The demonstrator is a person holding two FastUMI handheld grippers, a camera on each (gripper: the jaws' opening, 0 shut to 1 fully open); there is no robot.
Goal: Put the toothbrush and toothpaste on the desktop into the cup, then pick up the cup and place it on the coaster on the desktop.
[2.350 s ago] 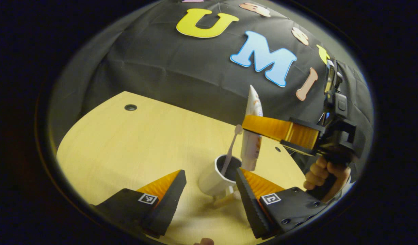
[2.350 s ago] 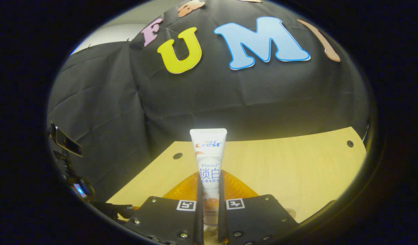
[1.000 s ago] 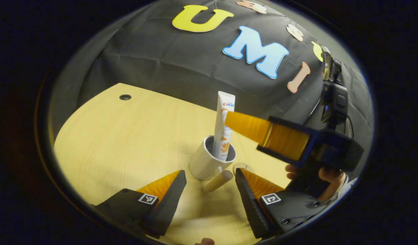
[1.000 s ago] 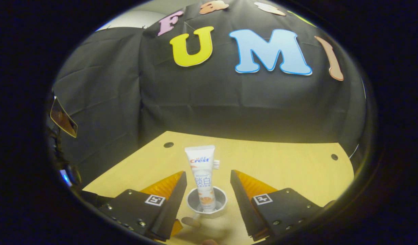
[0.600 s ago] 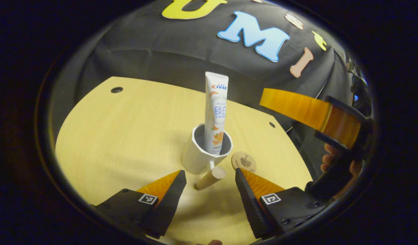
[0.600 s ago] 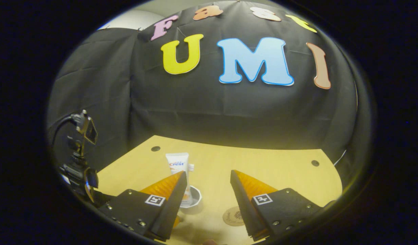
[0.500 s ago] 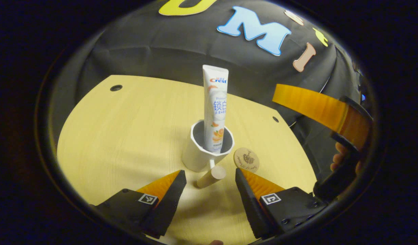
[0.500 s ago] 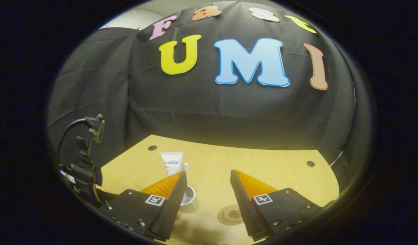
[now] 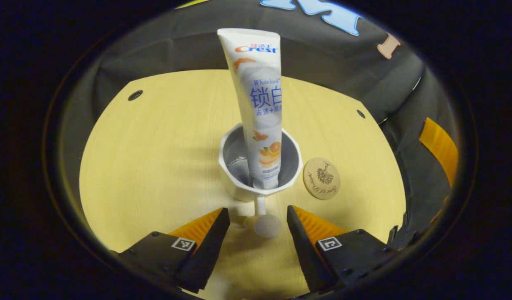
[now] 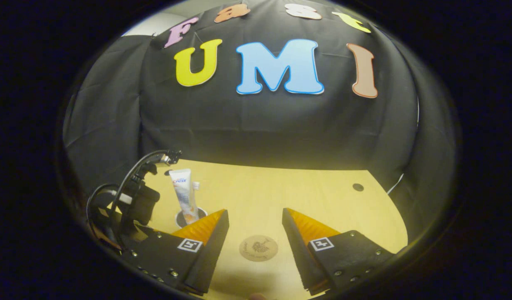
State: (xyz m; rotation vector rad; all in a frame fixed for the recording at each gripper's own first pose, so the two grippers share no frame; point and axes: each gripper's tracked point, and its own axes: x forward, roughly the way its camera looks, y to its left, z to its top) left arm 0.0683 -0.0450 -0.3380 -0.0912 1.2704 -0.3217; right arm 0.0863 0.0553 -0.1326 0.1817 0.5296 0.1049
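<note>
The left claw (image 9: 258, 216) is held spread and empty, the cup's round-ended handle (image 9: 267, 225) lying between its fingers. The white cup (image 9: 243, 183) stands mid-desk (image 9: 156, 166), toothpaste (image 9: 258, 104) and toothbrush (image 10: 195, 186) upright inside, top-heavy and apt to tip. A rigid, smooth cup is judged; the handle seems the natural hold. The coaster (image 9: 321, 178) lies just beside it. The right claw (image 10: 255, 221) is also spread, empty.
</note>
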